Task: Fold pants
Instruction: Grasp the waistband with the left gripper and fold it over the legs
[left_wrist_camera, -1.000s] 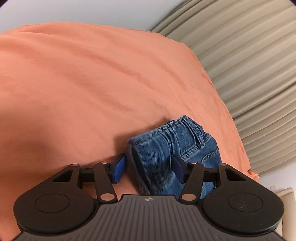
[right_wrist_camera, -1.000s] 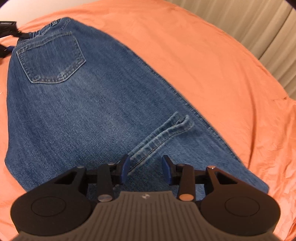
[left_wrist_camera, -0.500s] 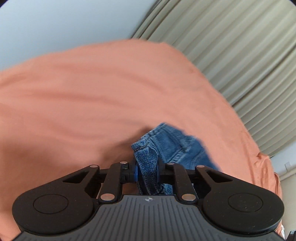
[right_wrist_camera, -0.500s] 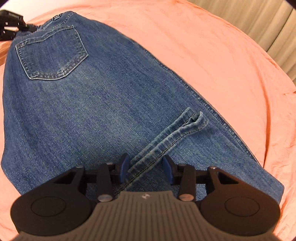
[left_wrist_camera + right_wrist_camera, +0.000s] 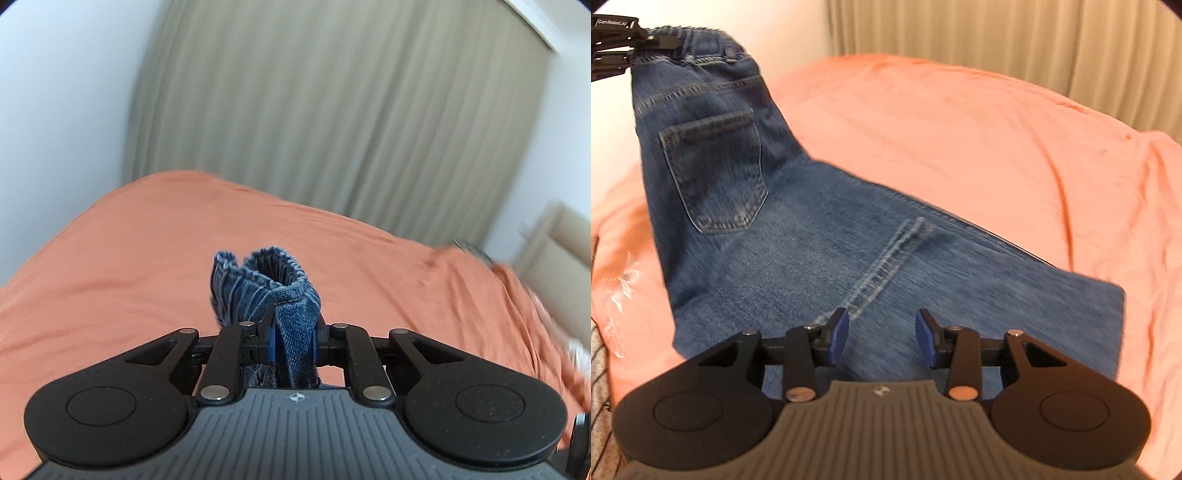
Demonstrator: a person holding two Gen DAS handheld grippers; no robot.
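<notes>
right hand-held gripper (image 5: 881,334): jaws apart, nothing pinched, hovering over the jeans (image 5: 820,251) leg near the seam, same as a second ago
left hand-held gripper (image 5: 293,341): was open around the waistband, now clamped on it
jeans: waist end lifted off the orange bed (image 5: 960,140), legs lying across its middle
changed: curtain (image 5: 332,110) fills the left view now
hard to see: motion blur, bed's right edge smeared

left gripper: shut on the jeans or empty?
Shut on the jeans. The left gripper has its blue pads pressed against a bunched fold of denim, with the waistband sticking up past them.
</notes>
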